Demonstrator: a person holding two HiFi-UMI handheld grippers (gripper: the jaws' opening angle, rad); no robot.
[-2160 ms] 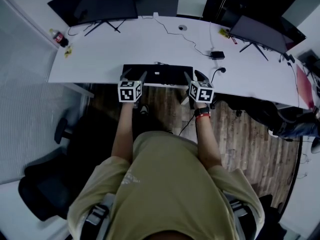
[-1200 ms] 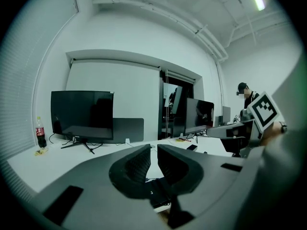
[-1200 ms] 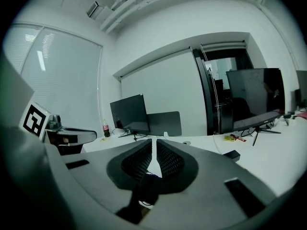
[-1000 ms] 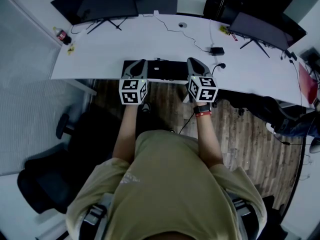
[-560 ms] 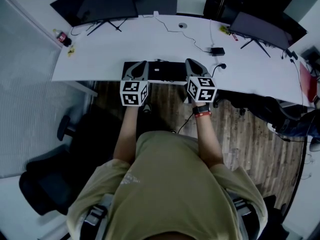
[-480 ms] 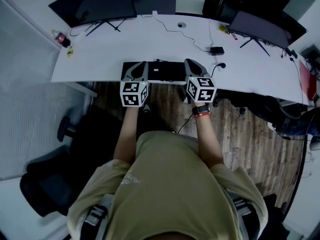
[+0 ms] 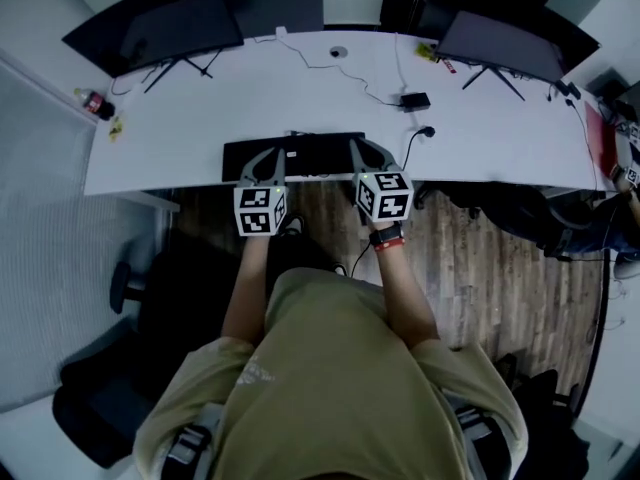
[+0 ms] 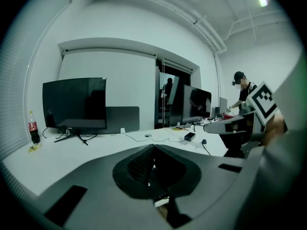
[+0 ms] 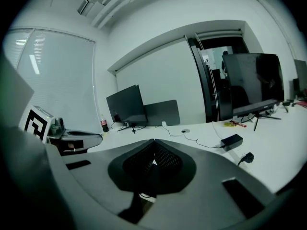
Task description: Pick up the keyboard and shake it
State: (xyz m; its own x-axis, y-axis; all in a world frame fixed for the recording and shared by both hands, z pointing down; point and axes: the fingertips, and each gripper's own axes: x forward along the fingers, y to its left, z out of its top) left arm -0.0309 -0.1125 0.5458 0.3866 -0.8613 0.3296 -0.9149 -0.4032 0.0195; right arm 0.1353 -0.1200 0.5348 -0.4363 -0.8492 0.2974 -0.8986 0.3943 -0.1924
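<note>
- A black chair (image 7: 95, 408) sits on the floor at the near left, clear of the white desk (image 7: 200, 108).
- A bottle (image 7: 88, 101) stands at the desk's far left end, near the left monitor (image 7: 150, 30), whose screen is dark.
- The black keyboard (image 7: 305, 153) lies flat along the desk's near edge, straight ahead of the person in the olive shirt (image 7: 330, 368).
- The left gripper (image 7: 265, 153) reaches over the keyboard's left part, marker cube toward the person. Its own view shows the jaws brought together at the tips, the ribbed pads (image 8: 141, 164) meeting with nothing seen between them. Whether it touches the keyboard cannot be told.
- The right gripper (image 7: 365, 151) sits at the keyboard's right end, level with its partner. Its jaws are likewise closed tip to tip, gripping nothing. Contact with the keyboard cannot be made out.
- A red wristband (image 7: 385, 238) circles the arm behind the right gripper.
- A black adapter (image 7: 414, 100) and a plug (image 7: 427, 131) lie on the desk right of the keyboard, well apart from it, with a cable (image 7: 365, 78) trailing toward the far side.
- The right monitor (image 7: 500, 43) stands dark at the desk's far right.
- A second person (image 8: 244, 92) stands at the desk's far right end, seen from the left gripper view.
</note>
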